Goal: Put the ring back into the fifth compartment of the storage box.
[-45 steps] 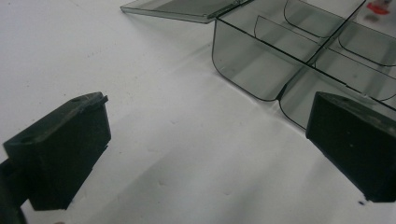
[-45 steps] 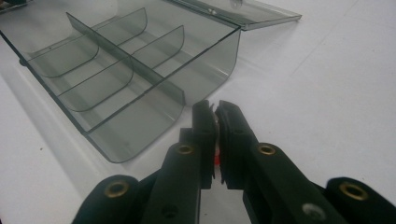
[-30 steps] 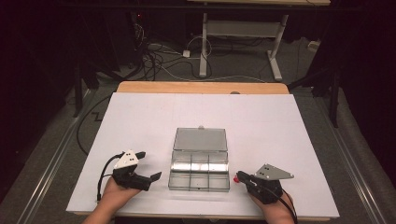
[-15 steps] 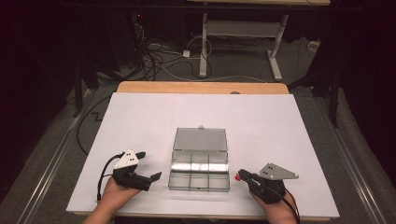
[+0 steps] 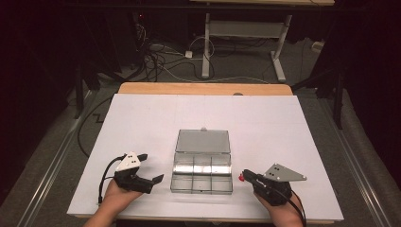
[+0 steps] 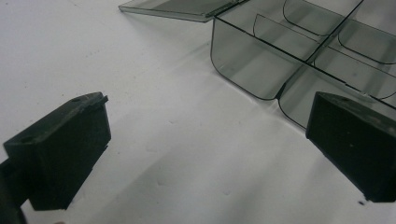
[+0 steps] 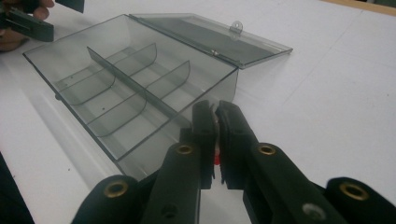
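On the left of the white table (image 5: 142, 118), near the front edge, the left gripper (image 5: 153, 180) rests in the person's left hand (image 5: 116, 198), its jaws spread wide with nothing between them and pointing right toward the clear compartment box (image 5: 202, 172); in the left gripper view the two black jaws stand well apart over bare white surface, with the box's near-left corner (image 6: 261, 65) just beyond them. The box sits in the middle of the table toward the near side, its lid (image 5: 203, 141) swung fully open and lying flat on the far side, the dividers marking out six compartments that look bare. To the right of the box, the right gripper (image 5: 245, 176) is held in the right hand (image 5: 283, 215), tips just beside the box's right wall, jaws pressed together on a small red piece (image 5: 240, 178); the right gripper view shows that red piece (image 7: 217, 159) pinched low between the closed jaws, the box's corner close in front of them
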### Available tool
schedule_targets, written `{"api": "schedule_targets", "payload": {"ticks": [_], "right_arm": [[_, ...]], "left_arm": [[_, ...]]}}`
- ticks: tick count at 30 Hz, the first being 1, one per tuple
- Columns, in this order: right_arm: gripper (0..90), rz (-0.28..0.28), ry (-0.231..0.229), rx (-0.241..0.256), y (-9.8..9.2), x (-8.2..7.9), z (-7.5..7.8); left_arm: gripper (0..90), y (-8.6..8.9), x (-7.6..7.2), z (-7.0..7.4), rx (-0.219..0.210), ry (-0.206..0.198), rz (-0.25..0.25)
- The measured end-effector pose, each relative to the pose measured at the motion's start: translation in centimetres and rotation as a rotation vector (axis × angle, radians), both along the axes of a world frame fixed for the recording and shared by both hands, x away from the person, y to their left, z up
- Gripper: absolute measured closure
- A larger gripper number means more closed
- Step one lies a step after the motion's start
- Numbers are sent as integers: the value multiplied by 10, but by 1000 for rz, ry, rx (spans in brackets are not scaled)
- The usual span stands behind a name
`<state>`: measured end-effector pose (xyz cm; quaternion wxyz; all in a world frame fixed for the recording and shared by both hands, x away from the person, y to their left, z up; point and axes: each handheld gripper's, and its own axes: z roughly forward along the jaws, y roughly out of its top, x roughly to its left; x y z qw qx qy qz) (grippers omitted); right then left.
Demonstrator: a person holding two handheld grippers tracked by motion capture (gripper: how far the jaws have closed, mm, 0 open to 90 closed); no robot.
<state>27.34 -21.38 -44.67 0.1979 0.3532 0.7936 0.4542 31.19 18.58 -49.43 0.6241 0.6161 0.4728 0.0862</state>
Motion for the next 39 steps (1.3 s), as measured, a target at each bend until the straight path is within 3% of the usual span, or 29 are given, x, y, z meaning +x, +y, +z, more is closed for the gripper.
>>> {"api": "schedule_targets", "payload": {"ticks": [24, 39], "right_arm": [[874, 67, -43, 3, 22, -5, 15], [874, 110, -33, -10, 40, -4, 11]], "left_arm": [[0, 0, 0, 0, 4, -3, 0], [0, 0, 0, 0, 3, -3, -2]]}}
